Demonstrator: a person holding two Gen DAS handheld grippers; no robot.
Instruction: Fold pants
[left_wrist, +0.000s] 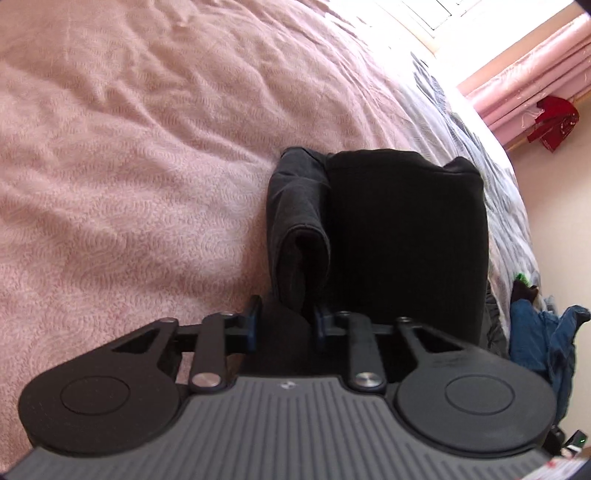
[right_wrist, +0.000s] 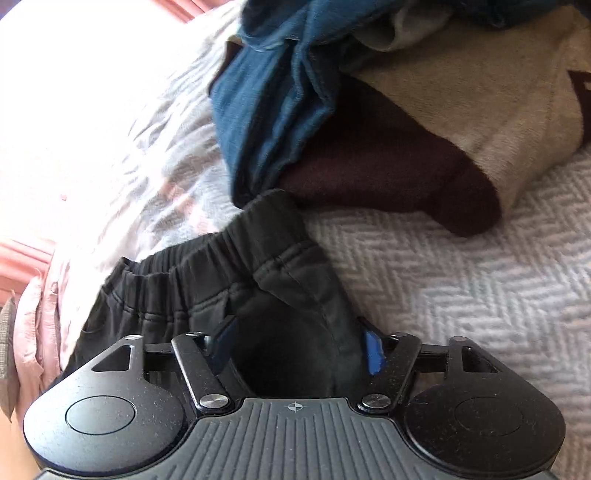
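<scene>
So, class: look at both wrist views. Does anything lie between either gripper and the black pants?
Nothing visible does. The left gripper has a fold of the black pants between its fingers, and the right gripper has cloth near the elastic waistband. The clothes pile lies beyond.

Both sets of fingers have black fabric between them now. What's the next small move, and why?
Probably lift both ends together and carry them over into the next fold. The left gripper has the folded leg end of the black pants between its fingers on the pink blanket; the right gripper has bunched cloth just below the elastic waistband, close to the clothes pile.
</scene>
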